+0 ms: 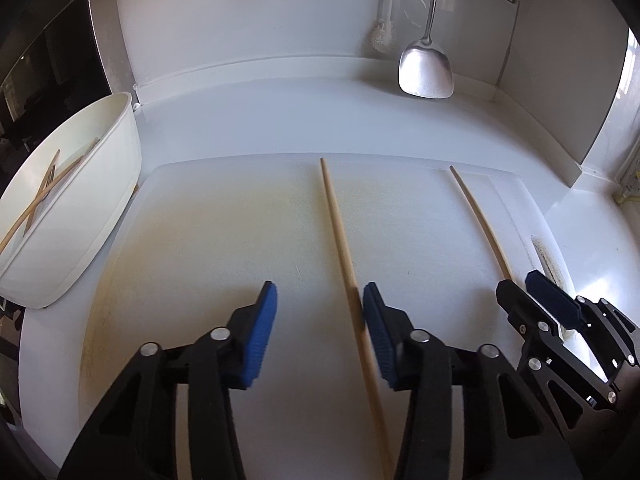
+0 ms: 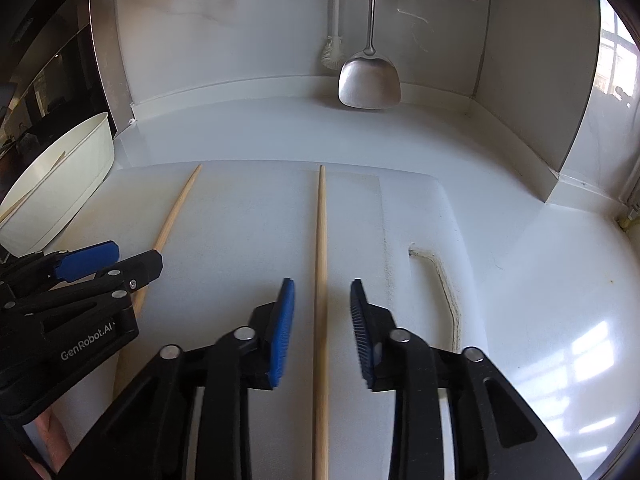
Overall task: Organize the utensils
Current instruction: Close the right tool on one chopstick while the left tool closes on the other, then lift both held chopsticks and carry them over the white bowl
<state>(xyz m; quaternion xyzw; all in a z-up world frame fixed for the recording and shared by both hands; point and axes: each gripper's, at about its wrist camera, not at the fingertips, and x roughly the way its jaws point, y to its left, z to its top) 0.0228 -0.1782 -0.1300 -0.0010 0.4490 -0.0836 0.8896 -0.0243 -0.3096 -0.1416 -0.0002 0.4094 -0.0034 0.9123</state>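
A: Wooden chopstick (image 1: 340,236) on the white cutting board (image 1: 200,240) lies lengthwise, touching the inner pad of the left gripper (image 1: 318,336), whose jaws stand apart around it.

B: And the right gripper (image 2: 322,332)?

A: Jaws apart as well, second chopstick (image 2: 321,260) between them, untouched. Each hand is nearest its own stick. The near ends are cut off, and the contents of the white tub (image 1: 80,220) are hard to see.

Each gripper, the left (image 1: 318,308) and the right (image 2: 322,304), has black angular linkage arms, round silver rivets and ribbed blue finger pads (image 2: 282,332); white "GenRobot.AI" lettering marks one side.
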